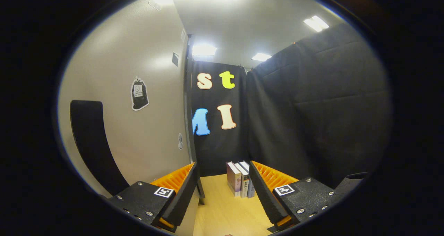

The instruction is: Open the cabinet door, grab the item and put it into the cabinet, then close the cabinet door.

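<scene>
My gripper [223, 165] is open, with nothing between its fingers. Beyond the fingers and close to the right one, three books [239, 182] stand upright side by side on the light wooden tabletop [222, 208]. A tall beige cabinet panel [138, 73] rises on the left, its dark vertical edge [189, 125] just above the left fingertip. A long black curved strip [92, 142] runs down the panel, and I cannot tell whether it is the handle. Whether the panel is the door or a side also stays unclear.
Black cloth walls [312, 107] close off the booth behind and to the right of the books. Small stickers [139, 93] sit on the beige panel. Ceiling lights [204, 49] shine overhead. Bare tabletop lies between the fingers and the books.
</scene>
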`<control>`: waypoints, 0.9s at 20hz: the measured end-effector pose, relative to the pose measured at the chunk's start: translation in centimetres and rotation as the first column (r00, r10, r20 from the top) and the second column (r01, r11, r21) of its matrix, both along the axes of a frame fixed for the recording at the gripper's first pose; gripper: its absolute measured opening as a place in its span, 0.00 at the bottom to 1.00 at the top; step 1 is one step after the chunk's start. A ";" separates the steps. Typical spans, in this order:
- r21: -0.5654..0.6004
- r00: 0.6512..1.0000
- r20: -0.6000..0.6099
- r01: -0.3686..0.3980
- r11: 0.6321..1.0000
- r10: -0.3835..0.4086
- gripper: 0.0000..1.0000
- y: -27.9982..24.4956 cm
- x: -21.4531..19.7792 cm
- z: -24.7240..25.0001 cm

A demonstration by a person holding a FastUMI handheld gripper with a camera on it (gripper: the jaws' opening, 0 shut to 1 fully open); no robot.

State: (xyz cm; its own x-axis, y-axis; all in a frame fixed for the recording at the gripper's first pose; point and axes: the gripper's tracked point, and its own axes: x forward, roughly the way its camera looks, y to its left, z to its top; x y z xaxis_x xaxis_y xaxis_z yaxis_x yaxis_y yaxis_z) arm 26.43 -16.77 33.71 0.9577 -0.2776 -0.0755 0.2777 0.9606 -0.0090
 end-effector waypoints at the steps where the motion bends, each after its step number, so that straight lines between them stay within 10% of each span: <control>1: -0.009 1.000 -0.003 -0.004 1.000 0.004 0.90 0.6 0.2 0.0; 18: 0.009 0.977 -0.016 -0.214 0.977 0.214 0.90 12.4 7.6 -0.5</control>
